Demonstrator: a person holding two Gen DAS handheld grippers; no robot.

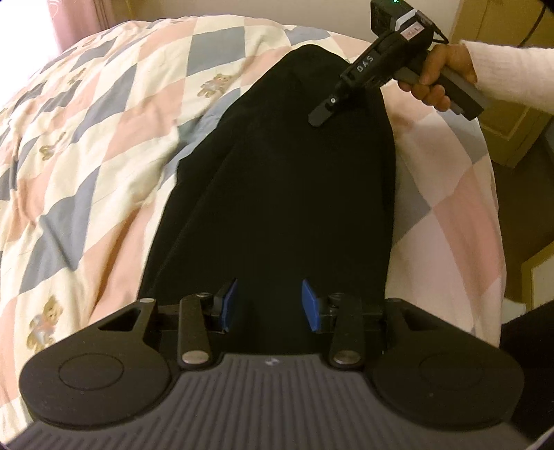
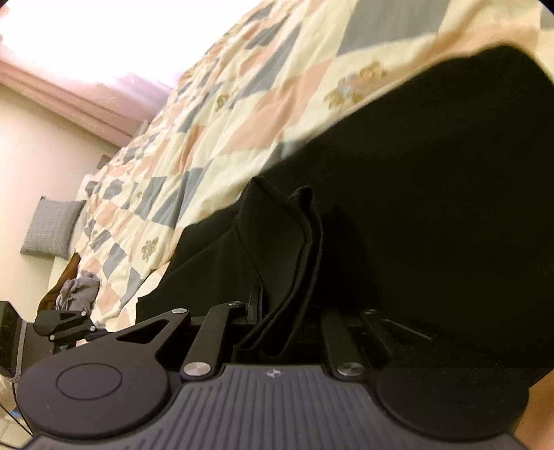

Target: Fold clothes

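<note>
A black garment [image 1: 277,194] lies lengthwise on a patchwork quilt [image 1: 104,145] that covers the bed. My left gripper [image 1: 269,289] hovers over the garment's near end, open, and its blue pads [image 1: 311,306] hold nothing. At the far end a hand [image 1: 436,76] in a white sleeve holds my right gripper [image 1: 320,116], whose tip rests on the cloth. In the right wrist view that right gripper [image 2: 287,311] is shut on a raised fold of the black garment [image 2: 284,242]. The cloth hides its pads.
A grey pillow [image 2: 52,228] leans against the wall at the bed's head. Beside it is a small heap of grey and brown clothes [image 2: 74,290]. A wooden cabinet [image 1: 512,131] stands to the bed's right. Pink curtains [image 1: 79,17] hang behind.
</note>
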